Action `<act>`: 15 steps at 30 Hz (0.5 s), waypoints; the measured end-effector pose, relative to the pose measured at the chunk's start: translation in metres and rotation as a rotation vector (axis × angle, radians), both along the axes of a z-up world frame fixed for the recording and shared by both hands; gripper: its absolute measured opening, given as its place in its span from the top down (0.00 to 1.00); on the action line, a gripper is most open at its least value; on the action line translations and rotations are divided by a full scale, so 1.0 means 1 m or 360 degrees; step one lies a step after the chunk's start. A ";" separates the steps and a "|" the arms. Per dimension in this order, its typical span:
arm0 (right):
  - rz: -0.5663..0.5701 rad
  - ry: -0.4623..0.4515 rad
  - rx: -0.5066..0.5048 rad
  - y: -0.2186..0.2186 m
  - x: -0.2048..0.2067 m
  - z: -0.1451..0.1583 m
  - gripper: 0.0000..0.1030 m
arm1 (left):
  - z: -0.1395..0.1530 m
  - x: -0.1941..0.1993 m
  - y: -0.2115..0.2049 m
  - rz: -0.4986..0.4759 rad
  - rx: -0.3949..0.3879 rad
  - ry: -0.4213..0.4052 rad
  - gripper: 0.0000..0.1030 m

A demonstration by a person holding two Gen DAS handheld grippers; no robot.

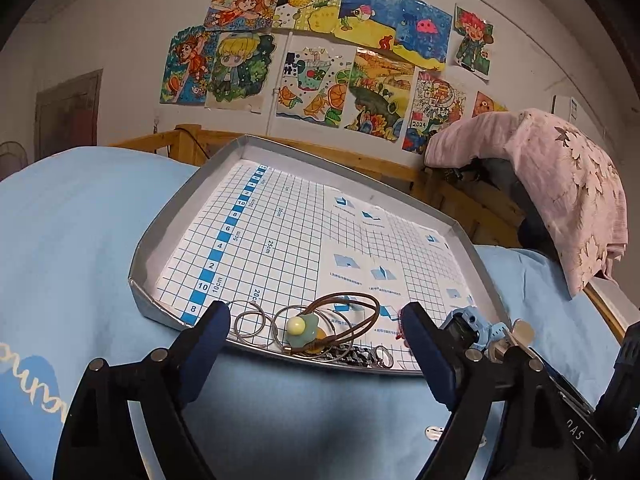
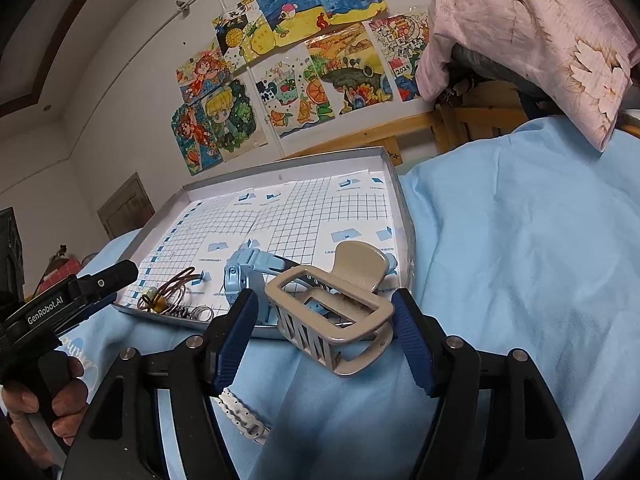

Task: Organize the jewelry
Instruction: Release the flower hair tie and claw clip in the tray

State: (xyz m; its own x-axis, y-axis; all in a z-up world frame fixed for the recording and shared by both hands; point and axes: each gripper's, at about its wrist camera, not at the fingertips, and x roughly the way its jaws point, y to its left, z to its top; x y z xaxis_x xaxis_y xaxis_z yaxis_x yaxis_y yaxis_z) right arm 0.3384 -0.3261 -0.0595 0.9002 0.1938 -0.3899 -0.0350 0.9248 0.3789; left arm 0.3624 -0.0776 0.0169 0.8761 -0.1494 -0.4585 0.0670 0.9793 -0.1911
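Two grippers, both wide open, holding nothing. Left gripper (image 1: 316, 330): jaws straddle near rim of tray (image 1: 192, 196), over a jewelry pile w/ brown cord necklace (image 1: 352, 312), green flower charm (image 1: 302, 328), wire hoops (image 1: 250, 322), metal chain (image 1: 352, 356); no pad contact seen. Right gripper (image 2: 324, 336): beige claw hair clip (image 2: 340, 304) sits btwn pads, lying on tray's near edge, not pressed. Blue kids' watch (image 2: 246, 276) in tray just beside clip. White scalloped hair clip (image 2: 244, 416) on sheet below. Surface: bed w/ light-blue sheet (image 2: 500, 260), pink floral pillow (image 2: 532, 28). Wall: children's drawings (image 1: 320, 52). Text: "GenRobot.AI" on left gripper; tray liner grid marked "10cm", "20cm", "25cm"; "2024" on one drawing.
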 end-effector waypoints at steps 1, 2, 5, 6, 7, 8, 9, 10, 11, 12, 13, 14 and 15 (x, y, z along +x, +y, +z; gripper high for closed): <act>0.0005 -0.0004 0.0011 -0.001 0.000 -0.001 0.38 | 0.000 0.000 0.000 -0.0001 0.0005 -0.0001 0.16; 0.0007 -0.0010 0.0019 -0.002 0.000 -0.001 0.39 | 0.000 -0.001 0.000 -0.0001 0.0012 -0.0003 0.16; 0.0010 -0.0002 0.0034 -0.003 0.001 -0.001 0.46 | -0.002 -0.004 -0.002 0.0004 0.0046 -0.0012 0.15; 0.0010 0.0009 0.0034 -0.004 0.001 -0.001 0.46 | -0.003 -0.004 -0.004 0.0008 0.0066 -0.0012 0.14; 0.0009 0.0024 0.0035 -0.004 0.003 0.000 0.46 | -0.002 -0.005 -0.005 0.0008 0.0079 -0.0011 0.12; 0.0007 0.0031 0.0035 -0.004 0.004 0.001 0.46 | -0.002 -0.005 -0.006 0.0011 0.0092 -0.0010 0.11; 0.0005 0.0050 0.0043 -0.005 0.009 0.002 0.46 | -0.002 -0.006 -0.007 0.0018 0.0102 -0.0002 0.11; 0.0004 0.0059 0.0047 -0.006 0.011 0.003 0.46 | -0.002 -0.007 -0.006 0.0019 0.0099 0.0002 0.10; 0.0002 0.0072 0.0050 -0.007 0.015 0.005 0.46 | -0.001 -0.008 -0.006 0.0019 0.0093 0.0008 0.10; 0.0000 0.0090 0.0051 -0.009 0.020 0.006 0.46 | -0.001 -0.008 -0.003 0.0026 0.0082 0.0019 0.10; -0.0002 0.0107 0.0061 -0.010 0.024 0.006 0.46 | -0.001 -0.008 -0.001 0.0033 0.0069 0.0030 0.10; -0.0004 0.0128 0.0072 -0.012 0.028 0.006 0.45 | 0.000 -0.009 0.003 0.0042 0.0048 0.0042 0.10; -0.0017 0.0149 0.0078 -0.014 0.031 0.006 0.43 | 0.001 -0.010 0.009 0.0058 0.0007 0.0054 0.10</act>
State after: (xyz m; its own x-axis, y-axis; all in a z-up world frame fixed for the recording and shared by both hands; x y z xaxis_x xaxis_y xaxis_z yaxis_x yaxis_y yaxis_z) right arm 0.3695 -0.3404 -0.0533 0.8623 0.2055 -0.4628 0.0123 0.9052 0.4248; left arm 0.3525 -0.0685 0.0175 0.8649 -0.1155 -0.4885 0.0246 0.9818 -0.1885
